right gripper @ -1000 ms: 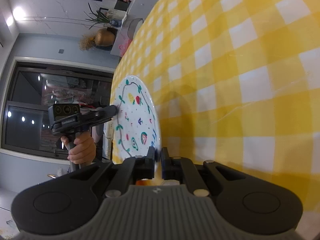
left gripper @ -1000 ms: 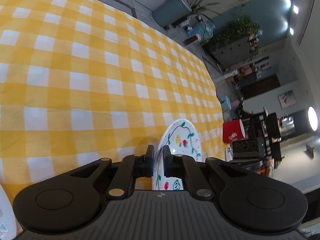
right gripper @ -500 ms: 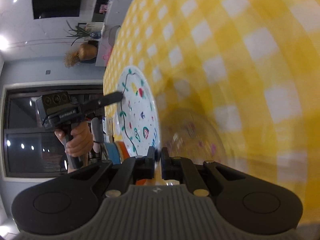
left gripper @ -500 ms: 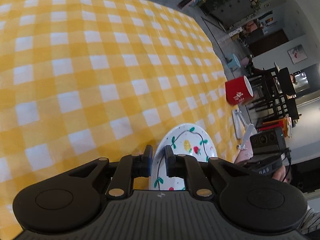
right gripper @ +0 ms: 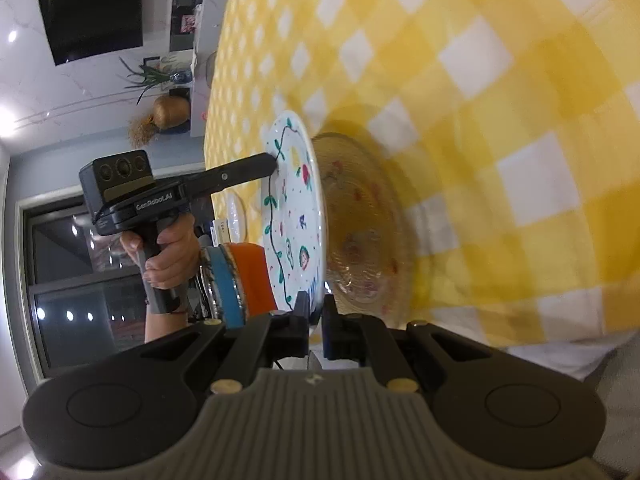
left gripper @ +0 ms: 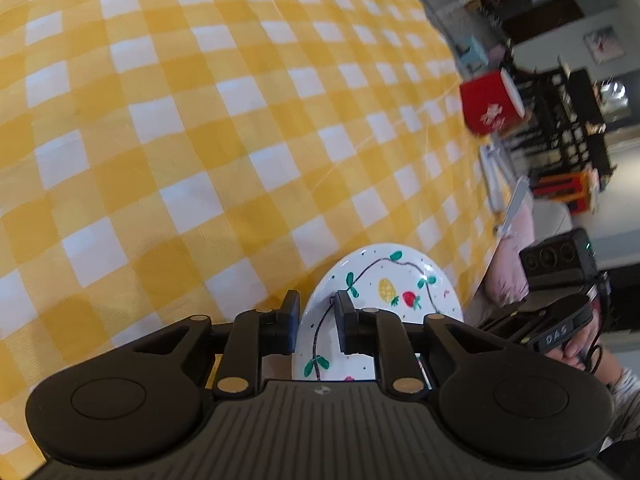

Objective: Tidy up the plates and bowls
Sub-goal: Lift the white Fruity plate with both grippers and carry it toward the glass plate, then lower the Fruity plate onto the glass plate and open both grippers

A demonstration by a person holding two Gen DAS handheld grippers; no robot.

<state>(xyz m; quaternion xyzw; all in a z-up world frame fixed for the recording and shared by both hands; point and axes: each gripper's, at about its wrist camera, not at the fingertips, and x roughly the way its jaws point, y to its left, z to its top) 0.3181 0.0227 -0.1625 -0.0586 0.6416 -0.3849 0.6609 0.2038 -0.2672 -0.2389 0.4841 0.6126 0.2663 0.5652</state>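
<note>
**Plate Transfer: Left Release in Progress**

The surface carries a yellow-and-white checked cloth; behind it stand a dark screen and a potted plant. The painted plate hangs above a clear glass dish, held at opposite rims. The right hand-held gripper pinches its near rim. The left hand-held gripper is opening, rim between the jaws. Judged step: setting the plate down. Next, lower it level, then release.
</note>
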